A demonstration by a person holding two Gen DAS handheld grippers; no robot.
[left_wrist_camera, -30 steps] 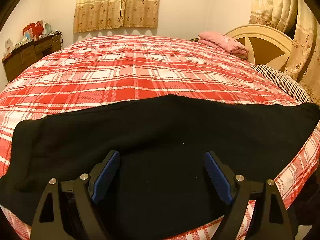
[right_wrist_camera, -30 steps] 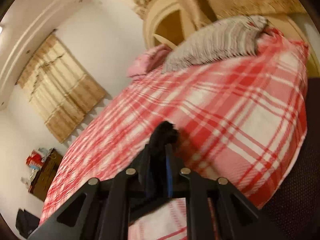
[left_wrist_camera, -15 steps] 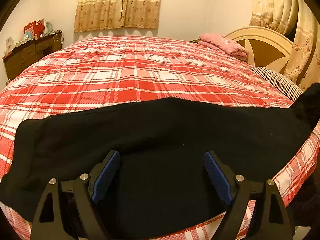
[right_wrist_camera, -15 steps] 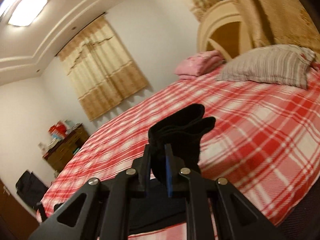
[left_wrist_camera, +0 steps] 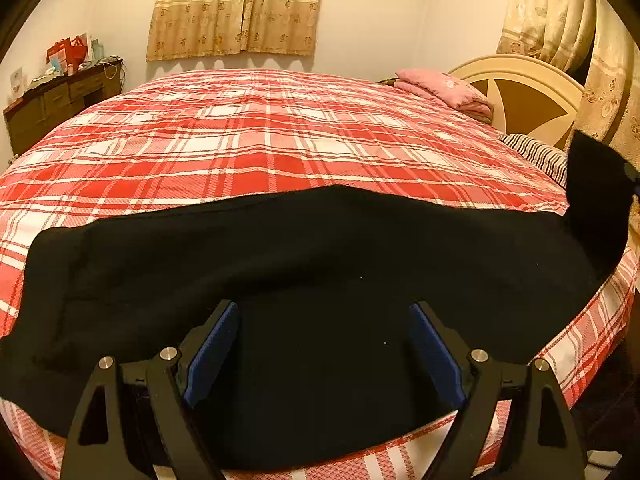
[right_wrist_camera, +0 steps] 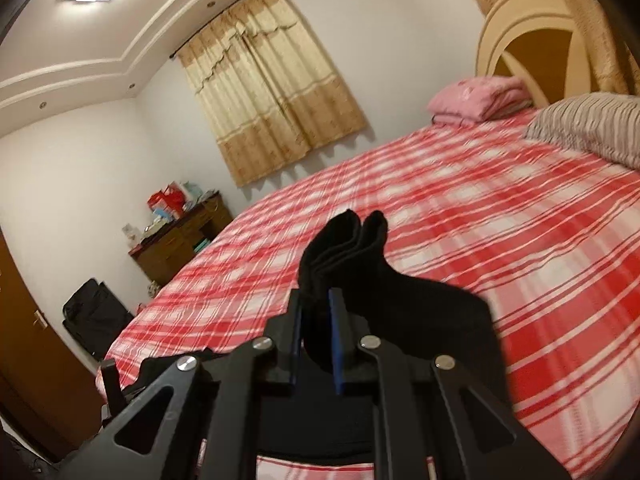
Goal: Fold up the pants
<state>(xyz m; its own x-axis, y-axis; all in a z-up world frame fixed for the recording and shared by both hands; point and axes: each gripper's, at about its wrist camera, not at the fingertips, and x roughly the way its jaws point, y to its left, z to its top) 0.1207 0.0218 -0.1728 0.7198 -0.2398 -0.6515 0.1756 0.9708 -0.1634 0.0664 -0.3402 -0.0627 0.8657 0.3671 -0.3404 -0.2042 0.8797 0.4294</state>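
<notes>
The right hand-held gripper (right_wrist_camera: pixel 316 340), clenched on a bunched end of the pants (left_wrist_camera: pixel 320 280), has lifted that end off the bed (left_wrist_camera: pixel 280 136): a second ago the cloth at 3 o'clock in the left view lay flat, and now it stands up as a dark flap near the striped pillow (left_wrist_camera: pixel 536 152). The right view has swung as well, from facing the headboard (right_wrist_camera: pixel 520 40) to looking across the bed toward the dresser (right_wrist_camera: pixel 180 236). This reads as the start of a fold, the raised end being carried over toward the other end. The left hand-held gripper (left_wrist_camera: pixel 324 344) hangs released over the middle of the pants, its jaws wide with nothing between them, and has not shifted. The pants lie along the bed's near edge, their long axis running from 9 to 3 o'clock in the left view, with the lifted end at 3 o'clock pointing up.
</notes>
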